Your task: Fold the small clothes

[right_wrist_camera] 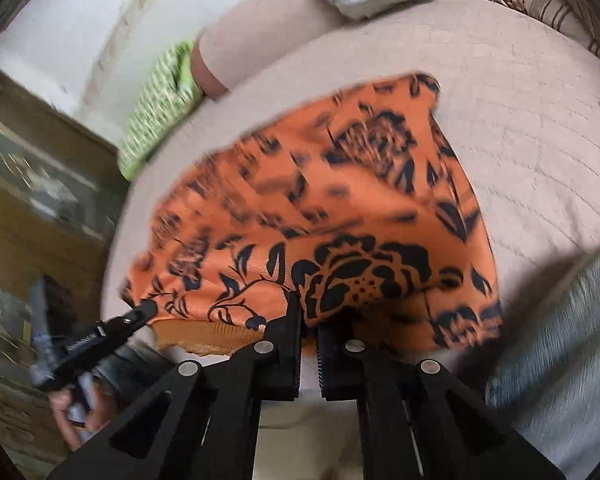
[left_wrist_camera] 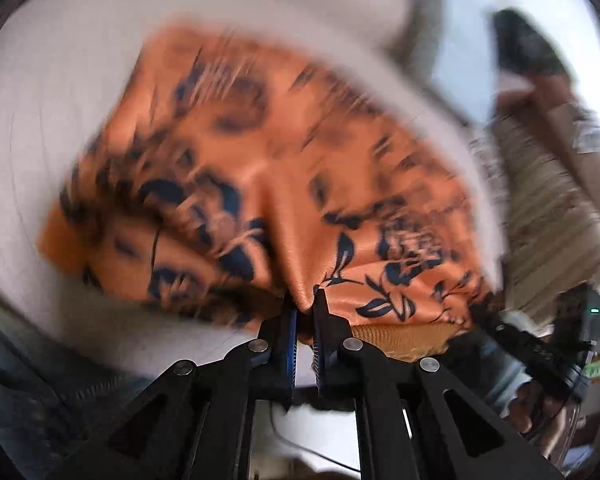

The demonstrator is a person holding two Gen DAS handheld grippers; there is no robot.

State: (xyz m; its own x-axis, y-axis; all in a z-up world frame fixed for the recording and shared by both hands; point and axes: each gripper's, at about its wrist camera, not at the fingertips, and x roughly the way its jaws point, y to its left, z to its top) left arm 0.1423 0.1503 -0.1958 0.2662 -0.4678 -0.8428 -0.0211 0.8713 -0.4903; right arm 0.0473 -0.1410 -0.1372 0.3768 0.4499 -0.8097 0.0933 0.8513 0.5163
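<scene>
Pinching the rumpled orange floral garment (left_wrist_camera: 284, 184), both grippers' jaws clamp its near hem.

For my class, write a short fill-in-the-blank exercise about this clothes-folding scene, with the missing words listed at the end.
1. The garment is orange with a dark ____ print.
2. The left gripper is ____ on the garment's edge.
3. The right gripper grips the ____ edge of the same garment.
4. In the right wrist view, the left gripper appears at the garment's ____ corner.

Missing words: floral; shut; near; left
</scene>
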